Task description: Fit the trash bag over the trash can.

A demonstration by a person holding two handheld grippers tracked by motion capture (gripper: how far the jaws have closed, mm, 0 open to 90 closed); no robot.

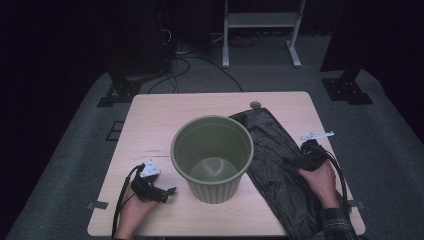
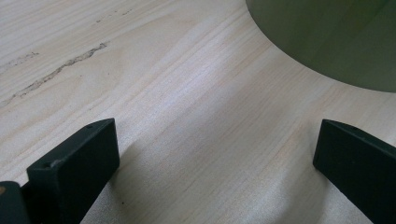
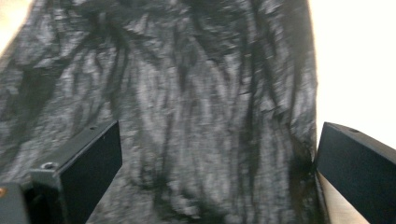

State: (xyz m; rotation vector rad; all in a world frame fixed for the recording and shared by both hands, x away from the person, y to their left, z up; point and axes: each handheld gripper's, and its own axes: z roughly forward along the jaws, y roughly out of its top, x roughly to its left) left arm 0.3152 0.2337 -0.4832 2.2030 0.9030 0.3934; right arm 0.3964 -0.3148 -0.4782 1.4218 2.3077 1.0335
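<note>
One green bin (image 1: 212,157) stands upright near the middle of the pale wooden desk (image 1: 165,112), its mouth open to the high view; one black plastic bag (image 1: 272,160) lies flat and creased just to its right, running from the far middle of the desk to the near right edge, its left margin touching or tucked beside the bin's wall. There are two hand-held grippers, one in each hand. The left hand-held gripper (image 1: 167,192) rests low over bare desk at the near left, pointing right toward the bin's base but apart from it; in the left gripper view its jaws stand wide with only wood grain between them and the bin's green wall (image 2: 336,42) beyond. The right hand-held gripper (image 1: 295,162) sits over the bag's right part; its jaws are spread wide above the crinkled bag (image 3: 187,116), gripping nothing. One small grey disc (image 1: 255,105) lies at the far edge.
</note>
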